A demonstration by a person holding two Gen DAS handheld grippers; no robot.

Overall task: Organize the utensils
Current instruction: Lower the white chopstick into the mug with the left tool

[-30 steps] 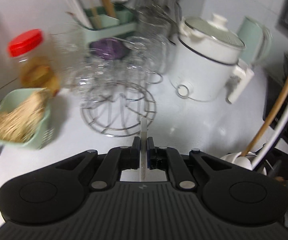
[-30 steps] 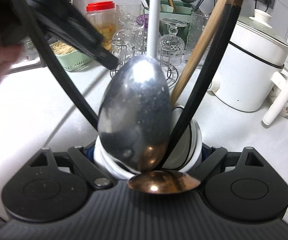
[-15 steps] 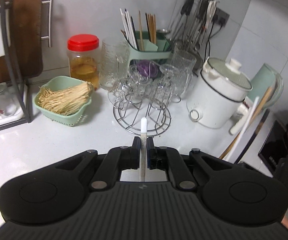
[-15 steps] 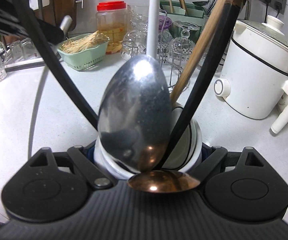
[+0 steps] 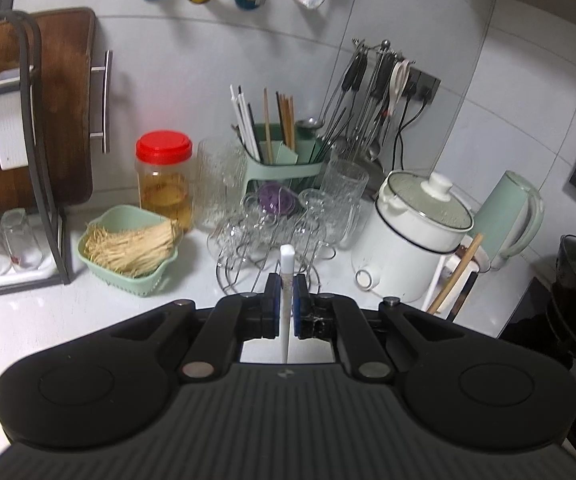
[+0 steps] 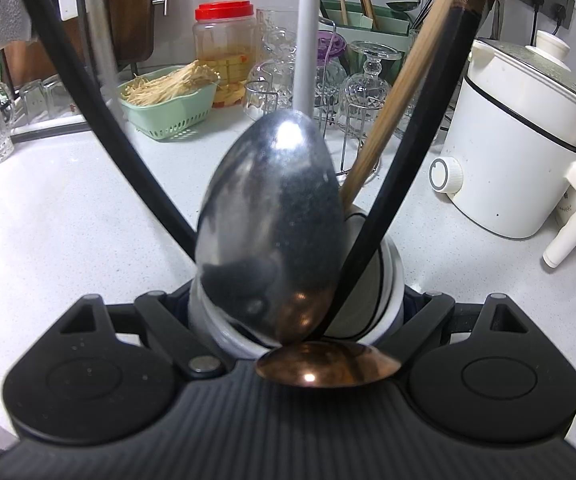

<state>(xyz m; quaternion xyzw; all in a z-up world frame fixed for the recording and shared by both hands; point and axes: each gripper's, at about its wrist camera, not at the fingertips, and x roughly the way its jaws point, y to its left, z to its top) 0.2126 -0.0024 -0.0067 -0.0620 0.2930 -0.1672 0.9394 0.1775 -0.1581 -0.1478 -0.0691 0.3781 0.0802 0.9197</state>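
Pale speckled white countertop (image 5: 28,320) under even indoor light. White tiled wall (image 5: 216,52) behind, meeting a second tiled wall (image 5: 527,92) at the corner. Black multi-socket power strip (image 5: 423,84) mounted there, cords plugged in. Brown wooden board (image 5: 68,100) leaning left.

Home kitchen, seemingly: countertop (image 5: 88,312), cooker (image 5: 411,240), hanging utensils (image 5: 367,92).

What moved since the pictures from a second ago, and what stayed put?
The left gripper rose and pulled back from the glass rack, with its fingers still shut on the white utensil handle; more of the wall shows now. The right gripper stayed put, still clamped on the white cup of spoons.
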